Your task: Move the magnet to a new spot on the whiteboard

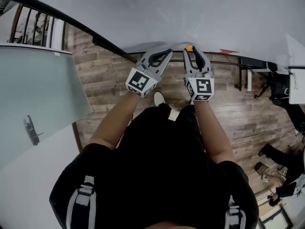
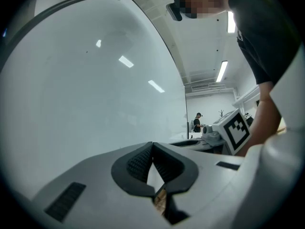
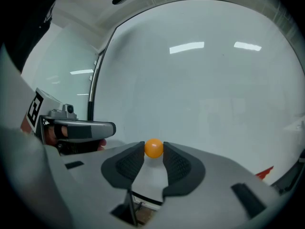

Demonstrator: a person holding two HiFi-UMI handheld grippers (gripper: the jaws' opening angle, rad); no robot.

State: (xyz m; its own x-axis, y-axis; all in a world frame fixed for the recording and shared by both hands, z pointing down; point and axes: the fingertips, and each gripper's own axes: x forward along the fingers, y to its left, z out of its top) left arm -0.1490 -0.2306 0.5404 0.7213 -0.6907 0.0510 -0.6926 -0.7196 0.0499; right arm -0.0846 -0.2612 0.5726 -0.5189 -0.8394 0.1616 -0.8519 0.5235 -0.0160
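Note:
The whiteboard fills the top of the head view and most of both gripper views. A small round orange magnet sits between the tips of my right gripper, whose pads press on it from both sides. In the head view the magnet shows at the right gripper's tip, close to the board's lower edge; whether it touches the board I cannot tell. My left gripper is beside it on the left, pointing at the board. Its jaws are shut with nothing between them.
The board's dark frame runs diagonally at the left. A pale glass panel with a handle stands at the left. Wooden floor lies below. A red scrap lies by the board's lower right edge. Desk legs and cables are at the right. A person stands far off.

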